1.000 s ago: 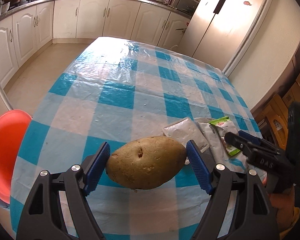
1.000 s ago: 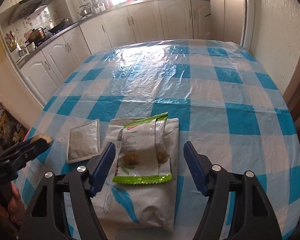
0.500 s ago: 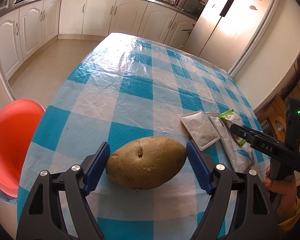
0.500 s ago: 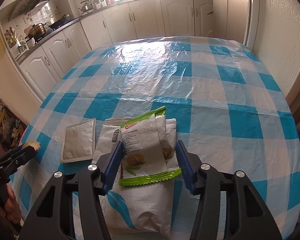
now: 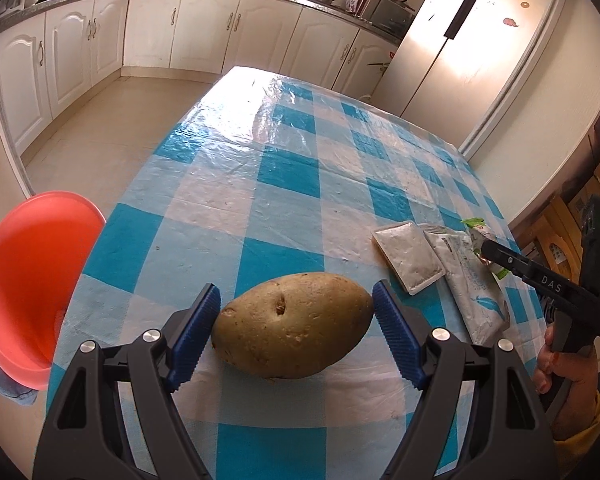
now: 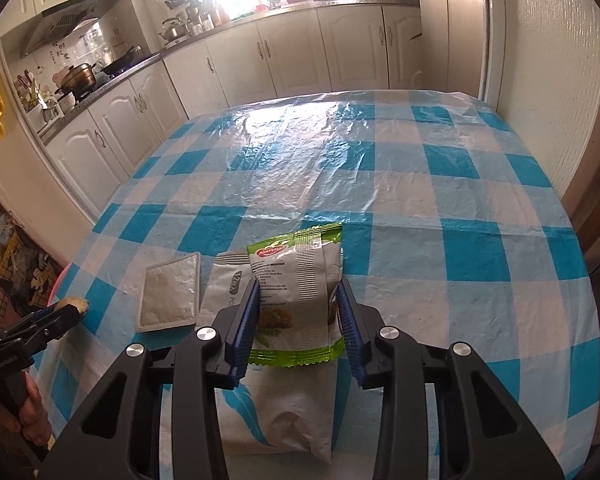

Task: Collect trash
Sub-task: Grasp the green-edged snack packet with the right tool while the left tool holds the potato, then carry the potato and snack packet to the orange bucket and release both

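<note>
The right gripper (image 6: 298,320) is closing its fingers on a green-and-white snack packet (image 6: 296,280) lying atop a white pouch (image 6: 276,412). The left gripper (image 5: 296,320) is holding a potato (image 5: 292,324) between its fingers above the checked surface (image 5: 284,168).

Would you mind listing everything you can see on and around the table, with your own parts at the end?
potato: one, tan, between the left gripper's pads, which touch both its ends.
green-edged packet: one, white and green, on top of the white bag, pinched by the right gripper.
white bag: one, white with blue print, flat on the table.
flat sachet: one, grey-white, on the table beside the white bag.
bin: one, orange-red, beside the table's edge.
table: one, blue and white checked cover.
kitchen cabinets: a row, white, along the walls.
fridge: one, pale, beyond the table.
left gripper: black, blue pads, shut on the potato.
right gripper: black, blue pads; jaws have just been closing on the green-edged packet.
</note>
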Tool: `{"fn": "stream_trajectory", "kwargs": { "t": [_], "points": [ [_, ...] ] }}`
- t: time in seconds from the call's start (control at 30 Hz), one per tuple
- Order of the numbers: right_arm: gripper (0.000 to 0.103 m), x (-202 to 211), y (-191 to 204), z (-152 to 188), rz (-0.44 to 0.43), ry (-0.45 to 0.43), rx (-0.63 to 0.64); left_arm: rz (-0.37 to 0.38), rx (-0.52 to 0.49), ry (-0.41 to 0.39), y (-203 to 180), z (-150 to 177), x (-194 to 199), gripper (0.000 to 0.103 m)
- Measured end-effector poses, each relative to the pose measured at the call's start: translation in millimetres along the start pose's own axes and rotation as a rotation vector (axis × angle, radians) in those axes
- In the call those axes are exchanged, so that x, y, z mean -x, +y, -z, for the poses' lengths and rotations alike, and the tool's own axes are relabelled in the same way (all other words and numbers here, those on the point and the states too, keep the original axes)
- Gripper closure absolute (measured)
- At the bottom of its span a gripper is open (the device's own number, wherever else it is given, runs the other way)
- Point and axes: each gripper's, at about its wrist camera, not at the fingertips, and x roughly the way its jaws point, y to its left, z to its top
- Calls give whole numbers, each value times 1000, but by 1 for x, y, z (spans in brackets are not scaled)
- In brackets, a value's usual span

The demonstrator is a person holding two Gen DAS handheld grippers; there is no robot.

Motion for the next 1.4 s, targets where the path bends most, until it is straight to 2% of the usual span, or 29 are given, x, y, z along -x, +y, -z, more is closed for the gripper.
{"fn": "stream_trajectory", "kwargs": {
  "t": [0.33, 0.47, 0.63, 0.77, 0.83, 1.03, 1.13, 1.27, 1.4],
  "points": [
    [63, 13, 26, -12, -95, -23, 10, -8, 23, -26, 12, 1, 13, 25],
    [63, 11, 49, -15, -149, -9, 37, -17, 42, -47, 22, 2, 22, 26],
    [63, 4, 84, -19, -220, 20, 85, -30, 65, -118, 38, -2, 47, 27],
    [63, 0, 107, -19, -250, 27, 130, -51, 88, -136, 50, -3, 54, 27],
    [63, 0, 113, -16, -244, 29, 141, -33, 105, -132, 56, -1, 55, 27],
    [63, -7, 100, -8, -235, 59, 112, -5, -21, -76, 49, 9, 39, 24],
    [63, -9, 92, -4, -238, 73, 91, 52, -71, -30, 44, 12, 31, 21],
    [63, -10, 86, 0, -256, 87, 71, 29, -108, 1, 35, 16, 22, 18],
    [63, -9, 88, 3, -264, 89, 77, -31, -135, -4, 23, 18, 17, 14]
  ]
}}
